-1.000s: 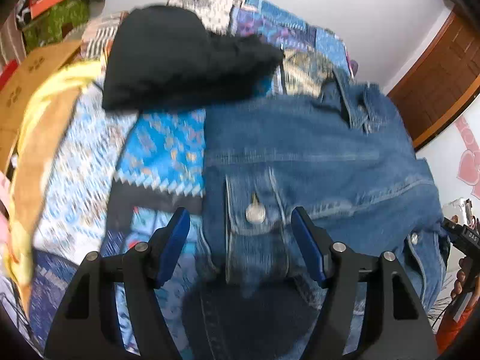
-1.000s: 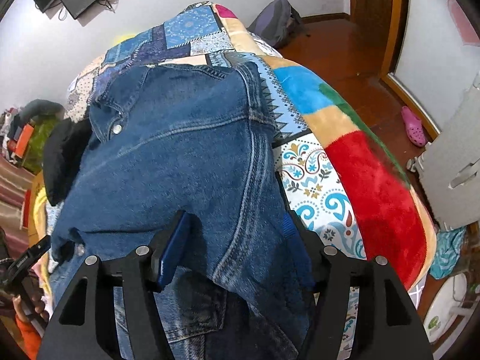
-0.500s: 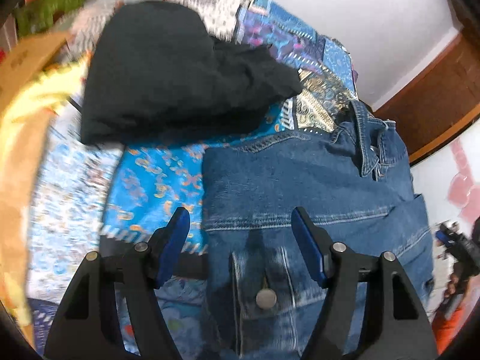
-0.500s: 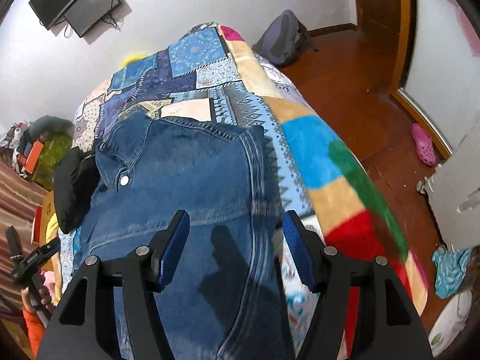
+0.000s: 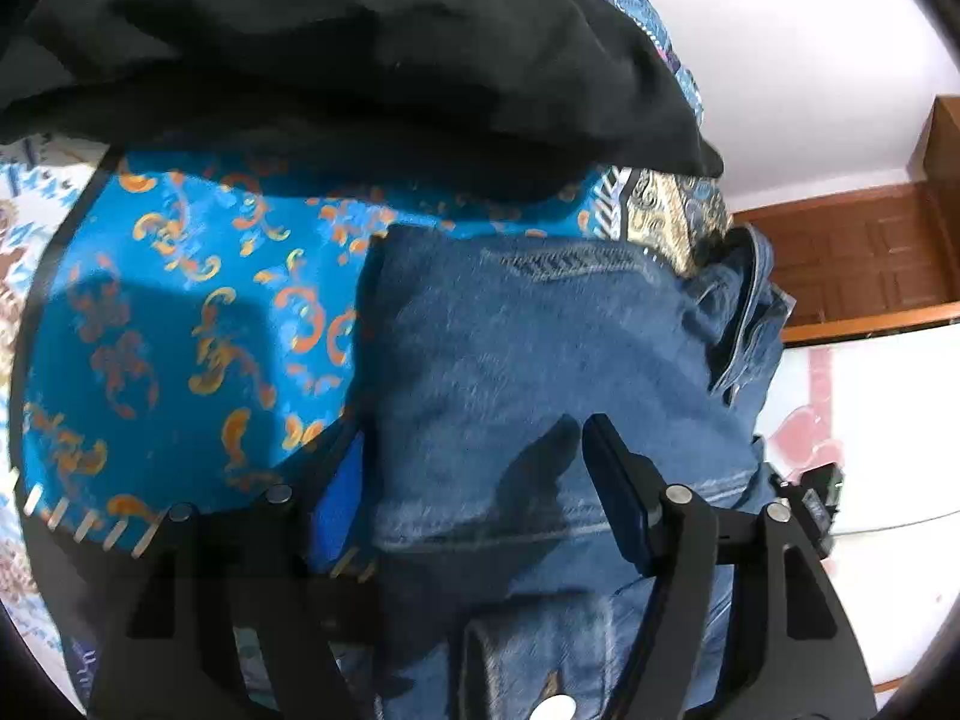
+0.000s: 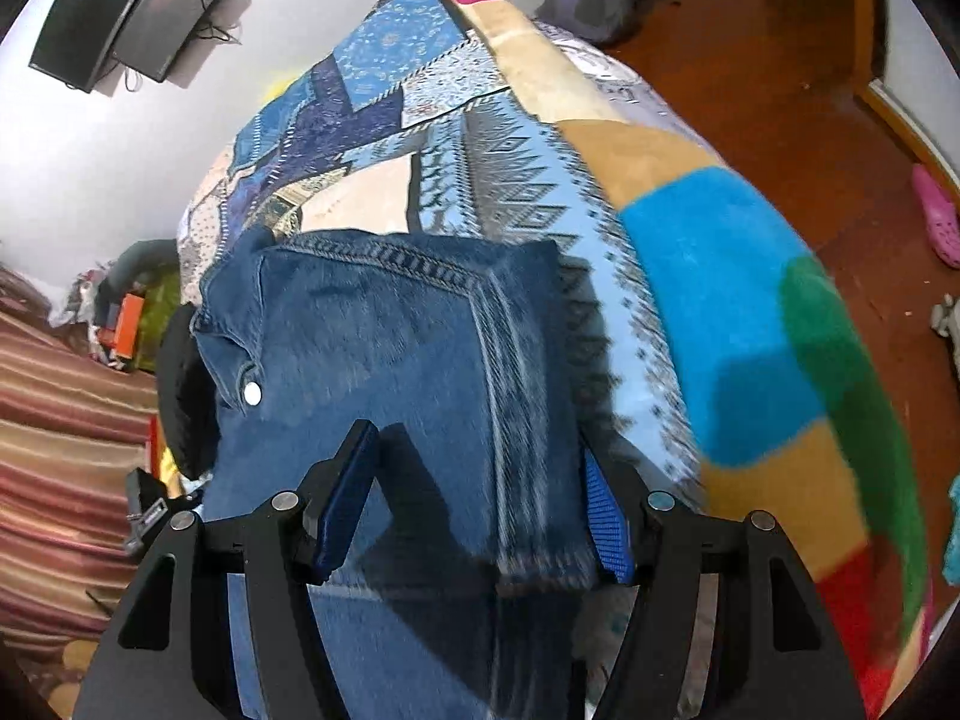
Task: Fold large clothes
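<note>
Denim jacket [image 5: 540, 360], one, lies flat on a patchwork bedspread [image 5: 180, 330], filling the lower centre of both views. Left view, left to right: bedspread, jacket, wooden door [image 5: 870, 258] at right; one black garment [image 5: 360, 48] heaped across the top, just beyond the jacket's edge. Left gripper [image 5: 474, 462] spread wide, straddling the jacket's left edge. Right gripper [image 6: 474, 474] likewise apart, low over the cloth. One monitor [image 6: 120, 12] upper left; one pink shoe [image 6: 936, 216] far right.

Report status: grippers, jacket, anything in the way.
Left hand-held gripper and right hand-held gripper open, straddling the jacket's side edges. Jacket flat on quilt. Black garment just beyond it.
</note>
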The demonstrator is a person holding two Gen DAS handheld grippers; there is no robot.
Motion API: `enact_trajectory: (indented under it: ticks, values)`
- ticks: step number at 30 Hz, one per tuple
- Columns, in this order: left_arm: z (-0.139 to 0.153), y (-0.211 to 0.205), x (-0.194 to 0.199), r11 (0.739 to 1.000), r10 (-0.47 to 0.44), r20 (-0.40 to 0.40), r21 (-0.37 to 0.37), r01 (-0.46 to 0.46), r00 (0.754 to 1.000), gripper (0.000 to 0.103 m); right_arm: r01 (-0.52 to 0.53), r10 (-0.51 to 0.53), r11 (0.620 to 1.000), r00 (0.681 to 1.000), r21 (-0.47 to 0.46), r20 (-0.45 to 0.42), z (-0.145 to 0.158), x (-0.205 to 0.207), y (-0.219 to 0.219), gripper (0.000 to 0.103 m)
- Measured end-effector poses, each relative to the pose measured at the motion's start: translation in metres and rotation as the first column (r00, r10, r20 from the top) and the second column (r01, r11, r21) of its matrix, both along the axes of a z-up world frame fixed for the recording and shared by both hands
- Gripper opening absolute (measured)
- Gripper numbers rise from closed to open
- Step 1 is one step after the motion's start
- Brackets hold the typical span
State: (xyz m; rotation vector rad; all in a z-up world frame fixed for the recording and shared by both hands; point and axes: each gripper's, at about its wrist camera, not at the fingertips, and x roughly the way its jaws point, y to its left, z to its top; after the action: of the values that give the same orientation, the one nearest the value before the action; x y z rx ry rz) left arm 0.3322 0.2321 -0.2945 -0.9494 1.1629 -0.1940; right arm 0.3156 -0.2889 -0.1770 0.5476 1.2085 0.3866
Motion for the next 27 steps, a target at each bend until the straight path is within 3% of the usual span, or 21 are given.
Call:
enact_trajectory:
  ticks: [3,5,6,7,8,9,11,15,18,21,27]
  values:
    - [0.000,0.000,0.006,1.000,0.012,0.031,0.017,-0.013,0.999,0.063,0.015,-0.015,1.000,1.000,0.027,-0.011,-0.006,0.006,0.001,0.061]
    - [-0.001,0.001,0.008,0.999,0.021,0.028,0.032,-0.022,0.999,0.053,0.028,-0.028,0.999,1.000,0.028,-0.007,-0.005,0.006,-0.001,0.056]
    - [0.000,0.001,0.007,0.999,0.031,0.028,0.033,-0.032,0.999,0.050,0.038,-0.038,0.999,0.999,0.014,-0.009,-0.004,0.004,-0.001,0.044]
    - [0.002,0.000,0.005,0.998,0.030,0.024,0.048,-0.031,0.999,0.039,0.042,-0.042,0.999,0.999,0.006,-0.013,-0.004,0.003,-0.002,0.032]
    - [0.001,0.001,0.005,0.997,0.025,0.016,0.067,-0.026,1.000,0.029,0.044,-0.044,0.999,0.999,0.012,-0.019,-0.003,0.000,-0.003,0.028]
    - [0.004,0.000,0.004,0.996,0.022,0.011,0.083,-0.022,1.000,0.025,0.045,-0.045,0.999,0.999,0.023,-0.025,-0.001,-0.002,-0.004,0.019]
    - [0.013,-0.003,0.002,0.993,0.016,0.015,0.116,-0.018,1.000,0.010,0.045,-0.045,0.999,0.999,-0.001,-0.015,0.008,-0.006,-0.002,0.015]
    - [0.062,-0.020,-0.001,0.955,-0.035,0.080,0.296,0.009,0.996,0.008,0.029,-0.024,0.996,0.997,-0.081,0.067,0.044,-0.016,0.009,0.014]
    - [0.109,-0.042,-0.002,0.895,-0.093,0.149,0.445,0.017,0.985,0.007,0.006,0.007,0.995,0.991,-0.099,0.131,0.077,-0.020,0.016,0.013]
    - [0.151,-0.050,-0.004,0.865,-0.118,0.231,0.502,-0.014,0.966,0.007,-0.016,0.048,0.989,0.976,-0.149,0.214,0.111,-0.027,0.026,0.013]
    - [0.220,-0.051,-0.011,0.843,-0.102,0.368,0.526,-0.117,0.924,0.007,-0.053,0.130,0.972,0.933,-0.228,0.335,0.165,-0.027,0.058,0.012]
